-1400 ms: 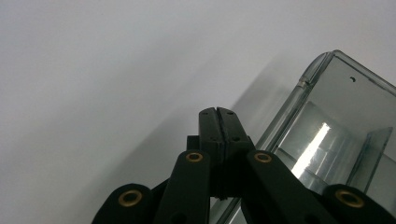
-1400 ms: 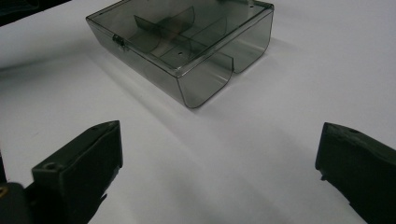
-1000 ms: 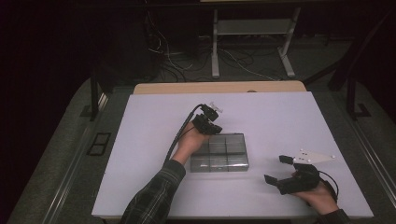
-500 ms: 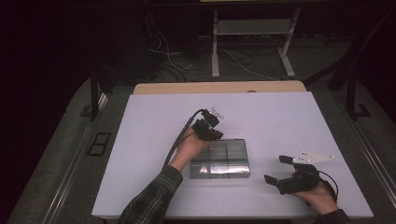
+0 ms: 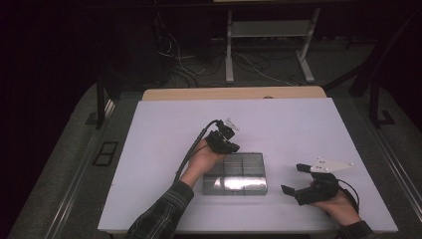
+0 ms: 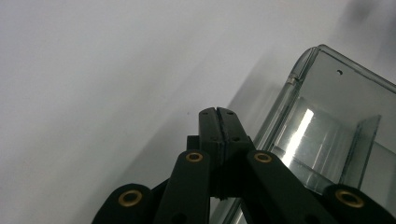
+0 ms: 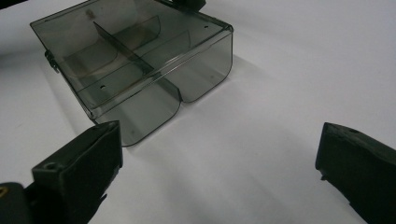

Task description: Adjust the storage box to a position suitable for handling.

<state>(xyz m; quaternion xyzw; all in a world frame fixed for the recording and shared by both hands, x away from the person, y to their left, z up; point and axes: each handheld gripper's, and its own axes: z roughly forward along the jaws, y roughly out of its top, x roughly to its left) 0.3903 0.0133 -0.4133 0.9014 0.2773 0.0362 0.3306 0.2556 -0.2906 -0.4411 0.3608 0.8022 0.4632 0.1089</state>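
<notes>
Clear divided box on white table, left gripper beside it, nothing blocking.

We see a laboratory-style recording room: a white work table stands on grey carpet, dark surroundings, loose cables trail across the floor behind, and a metal equipment stand rises beyond.

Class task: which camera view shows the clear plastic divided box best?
The right gripper view: the clear plastic divided box appears nearly whole, dividers visible. The high view shows it small and glary, partly under the left hand. The left gripper view catches one corner.
</notes>
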